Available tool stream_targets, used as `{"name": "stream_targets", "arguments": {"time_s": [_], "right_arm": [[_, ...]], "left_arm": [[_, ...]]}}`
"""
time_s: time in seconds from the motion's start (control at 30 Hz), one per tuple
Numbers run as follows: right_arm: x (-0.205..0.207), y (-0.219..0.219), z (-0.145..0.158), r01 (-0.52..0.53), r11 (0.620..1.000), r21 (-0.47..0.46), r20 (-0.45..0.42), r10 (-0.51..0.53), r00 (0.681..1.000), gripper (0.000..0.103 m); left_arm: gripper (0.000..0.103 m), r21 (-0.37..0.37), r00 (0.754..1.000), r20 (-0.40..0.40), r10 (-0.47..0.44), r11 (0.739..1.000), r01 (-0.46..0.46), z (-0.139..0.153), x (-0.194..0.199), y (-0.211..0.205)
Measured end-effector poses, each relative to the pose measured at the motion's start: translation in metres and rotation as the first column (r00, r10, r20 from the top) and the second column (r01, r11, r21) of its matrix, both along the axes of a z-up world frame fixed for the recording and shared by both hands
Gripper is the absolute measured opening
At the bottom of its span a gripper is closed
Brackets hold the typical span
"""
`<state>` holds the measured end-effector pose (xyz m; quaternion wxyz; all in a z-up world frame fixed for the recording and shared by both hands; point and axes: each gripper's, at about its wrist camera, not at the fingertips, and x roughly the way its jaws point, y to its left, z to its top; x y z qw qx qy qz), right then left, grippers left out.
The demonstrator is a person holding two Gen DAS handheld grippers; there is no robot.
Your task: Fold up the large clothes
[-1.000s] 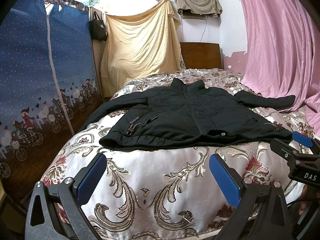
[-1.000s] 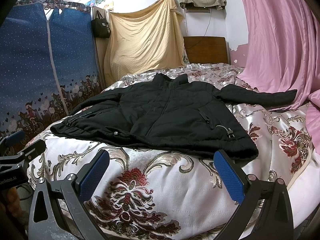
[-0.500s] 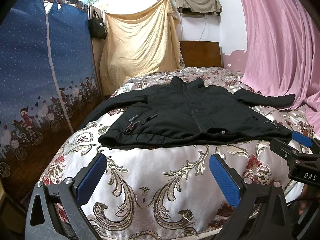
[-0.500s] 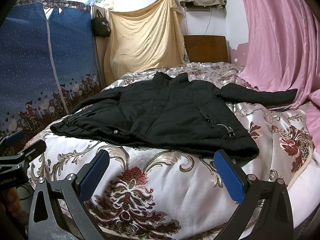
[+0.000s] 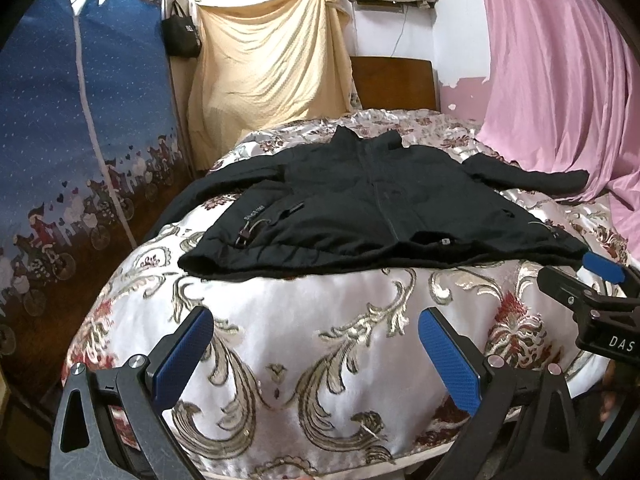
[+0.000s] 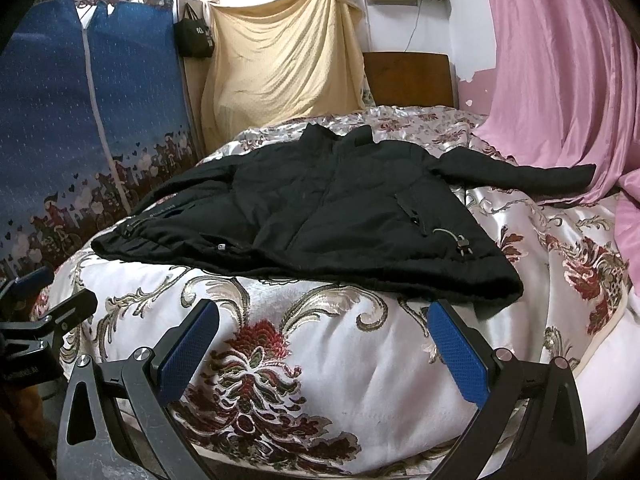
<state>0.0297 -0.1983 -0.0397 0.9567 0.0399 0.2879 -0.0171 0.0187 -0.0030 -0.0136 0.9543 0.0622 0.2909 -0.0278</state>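
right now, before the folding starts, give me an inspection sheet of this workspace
Surface: bed with floral satin cover, bare in front of the jacket.
Job's things: black jacket spread flat, zipped, collar toward the headboard, both sleeves out to the sides; unfolded.
Clutter: nothing seen on the bed.
Grippers: left gripper and right gripper both with jaws open, empty, short of the hem.
Cables: thin wire on the far wall.
Surroundings: blue fabric wardrobe, yellow sheet, pink curtain, black bag.

"DAS" on right gripper (image 5: 600,300); jacket (image 5: 380,208) print illegible
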Motion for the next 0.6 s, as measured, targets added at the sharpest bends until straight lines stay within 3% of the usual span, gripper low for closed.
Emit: {"name": "stream_targets", "arguments": {"time_s": [0.17, 0.6], "right_arm": [[0.023, -0.001, 0.013, 0.02, 0.997, -0.08, -0.068, -0.025, 0.997, 0.102], [0.088, -0.047, 0.041, 0.071, 0.99, -0.119, -0.138, -0.087, 0.987, 0.102]], "left_arm": [[0.103, 0.003, 0.999, -0.028, 0.018, 1.0, -0.018, 0.011, 0.022, 0.003], [0.103, 0.043, 0.99, -0.143, -0.001, 0.999, 0.008, 0.058, 0.117, -0.019]]}}
